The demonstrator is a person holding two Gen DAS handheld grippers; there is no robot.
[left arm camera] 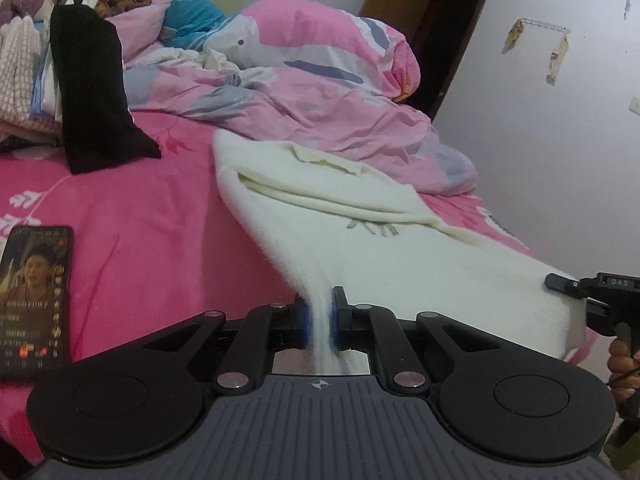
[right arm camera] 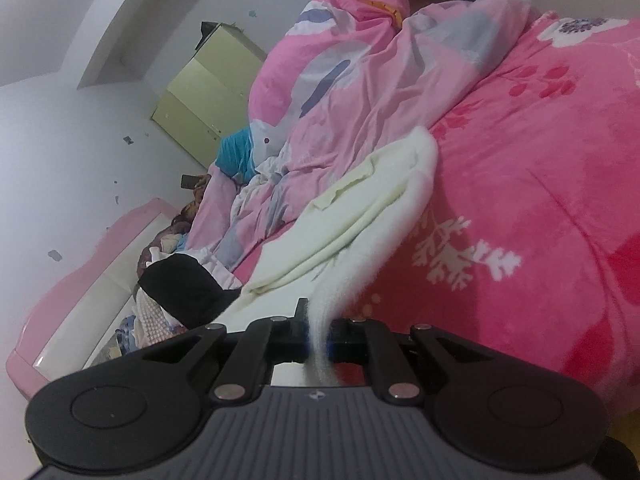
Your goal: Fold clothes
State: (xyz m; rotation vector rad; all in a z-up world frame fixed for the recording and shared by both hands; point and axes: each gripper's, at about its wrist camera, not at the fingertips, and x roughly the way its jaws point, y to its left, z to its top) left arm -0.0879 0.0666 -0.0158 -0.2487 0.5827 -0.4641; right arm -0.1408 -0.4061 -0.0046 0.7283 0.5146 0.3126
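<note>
The near hem of the cream sweater (left arm camera: 360, 240), spread on the pink bed (left arm camera: 140, 220) toward 12 o'clock, is clenched by the left gripper (left arm camera: 319, 316) and right gripper (right arm camera: 318, 336), 2 corners lifted, so the fold likely calls for carrying them forward together.

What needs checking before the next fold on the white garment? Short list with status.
1. Left hand-held gripper shut on the white garment: ok.
2. Right hand-held gripper shut on the garment's other near corner: ok.
3. Far end of the garment resting on the pink bedspread: ok.
4. Phone apart from the garment: ok.
5. Black cloth apart from the garment: ok.
6. Layers under the garment lying flat: cannot tell.
</note>
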